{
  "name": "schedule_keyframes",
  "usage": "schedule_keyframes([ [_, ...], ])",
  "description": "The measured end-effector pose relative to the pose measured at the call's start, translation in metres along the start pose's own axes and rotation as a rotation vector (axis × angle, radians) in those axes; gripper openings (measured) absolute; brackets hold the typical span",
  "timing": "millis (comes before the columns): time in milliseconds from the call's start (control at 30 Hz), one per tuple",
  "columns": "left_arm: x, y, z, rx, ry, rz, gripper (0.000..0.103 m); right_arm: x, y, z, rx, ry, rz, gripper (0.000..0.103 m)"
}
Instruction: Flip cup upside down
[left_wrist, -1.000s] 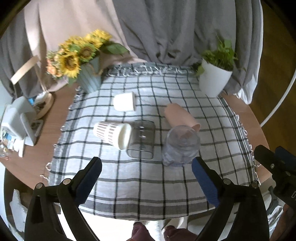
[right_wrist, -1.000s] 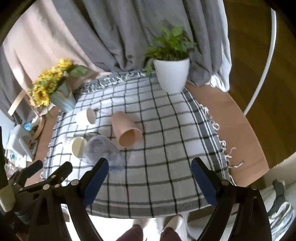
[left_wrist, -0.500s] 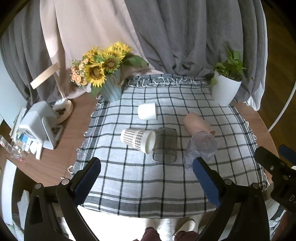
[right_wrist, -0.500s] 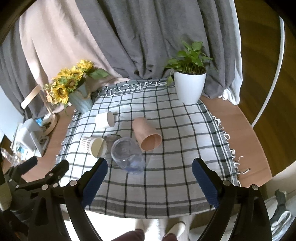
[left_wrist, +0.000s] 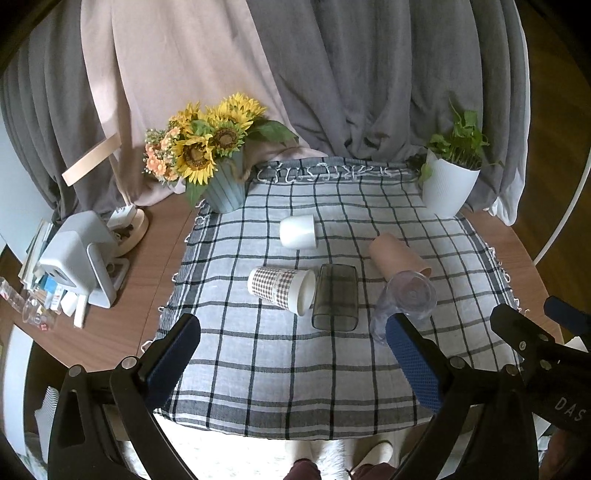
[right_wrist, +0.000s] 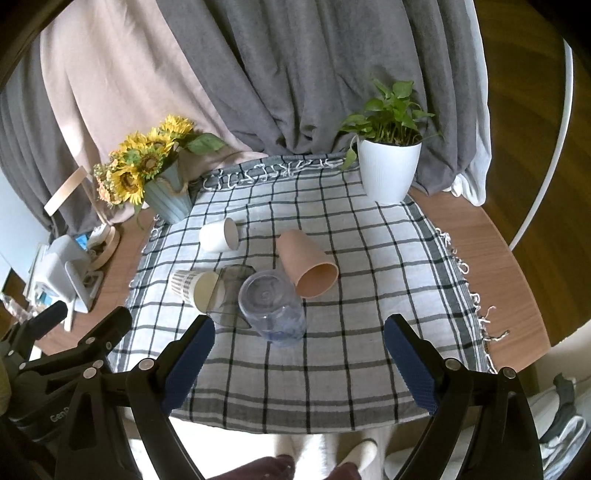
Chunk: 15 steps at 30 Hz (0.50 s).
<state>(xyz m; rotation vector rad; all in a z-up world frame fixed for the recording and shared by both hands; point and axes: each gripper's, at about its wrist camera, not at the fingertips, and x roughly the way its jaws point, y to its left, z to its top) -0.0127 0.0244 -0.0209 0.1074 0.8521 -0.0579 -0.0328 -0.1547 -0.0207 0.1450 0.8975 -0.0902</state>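
Several cups lie on their sides on a checked cloth (left_wrist: 295, 362): a white cup (left_wrist: 297, 231), a checked paper cup (left_wrist: 280, 288), a dark see-through cup (left_wrist: 335, 297), a pink cup (left_wrist: 397, 256) and a clear plastic cup (left_wrist: 404, 303). They also show in the right wrist view: the white cup (right_wrist: 218, 235), the checked paper cup (right_wrist: 194, 288), the dark cup (right_wrist: 229, 295), the pink cup (right_wrist: 306, 263) and the clear cup (right_wrist: 271, 307). My left gripper (left_wrist: 291, 350) is open and empty, held high over the cloth's near edge. My right gripper (right_wrist: 299, 354) is open and empty, likewise above the near edge.
A sunflower vase (left_wrist: 221, 184) stands at the back left and a white potted plant (left_wrist: 448, 186) at the back right. A white device (left_wrist: 77, 254) and clutter sit on the wooden table at left. Curtains hang behind. The person's feet show below.
Both grippers have pulled back and risen away from the cups, so the table looks smaller and farther. The cups have not moved. Both grippers stay open.
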Motion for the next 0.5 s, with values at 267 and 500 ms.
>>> schedule_keyframes([
  [267, -0.0001, 0.0017, 0.0009, 0.002, 0.0, -0.001, 0.102, 0.0013, 0.0004, -0.0007, -0.005, 0.006, -0.001, 0.093],
  [500, -0.0016, 0.002, 0.0005, -0.003, -0.005, 0.004, 0.102, 0.0009, -0.001, -0.0016, -0.01, 0.009, 0.003, 0.093],
])
